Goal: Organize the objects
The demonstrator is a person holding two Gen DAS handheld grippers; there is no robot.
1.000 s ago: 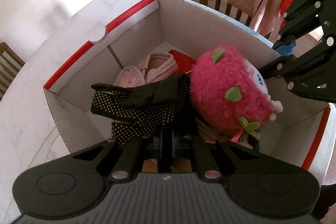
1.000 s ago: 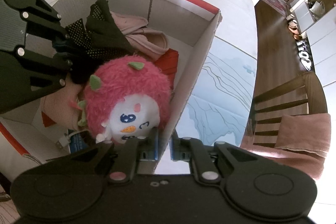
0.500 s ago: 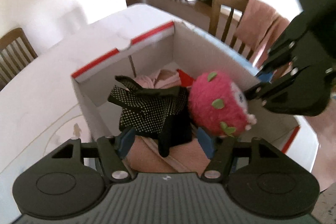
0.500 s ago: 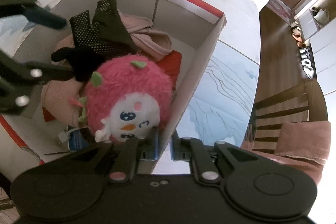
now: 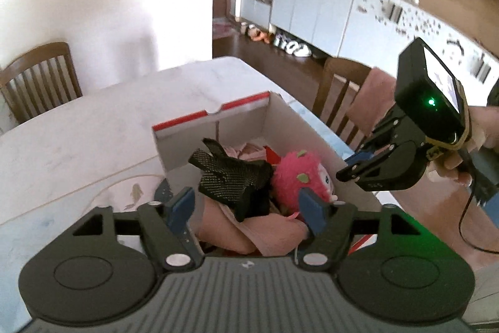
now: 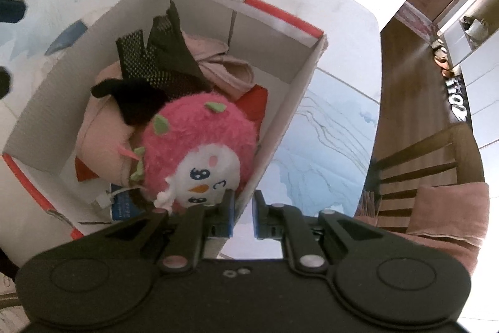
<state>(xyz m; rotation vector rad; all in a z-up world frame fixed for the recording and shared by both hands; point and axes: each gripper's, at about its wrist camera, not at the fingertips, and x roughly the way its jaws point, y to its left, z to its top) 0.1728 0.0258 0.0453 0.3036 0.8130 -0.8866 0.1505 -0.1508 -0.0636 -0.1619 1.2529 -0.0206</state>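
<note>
I have the left gripper lifted above the near end of the cardboard box, its jaws opening and wide apart with nothing pressed between the blue pads; the black dotted fabric lies free in the box beyond them, draped over pink cloth. That fabric looks thin, limp and very light, so I judge it will sag and snag easily. If it needs tidying, I would pinch it at a bunched fold near the middle, not at a loose corner.

The pink plush toy sits in the box against the right-hand wall, face towards my right wrist camera. It looks soft, springy and light; a squeeze across its round body should hold, though the fuzzy pile may slip under a shallow pinch.

My right gripper points steeply down at the box's right wall. Its jaws are nearly closed, straddling that wall's top edge; I cannot tell if the pads actually press the card. From the left wrist view a hand holds it just beside the box, tilted towards the rim.

The box rests on the pale surface, with wooden chairs around.
</note>
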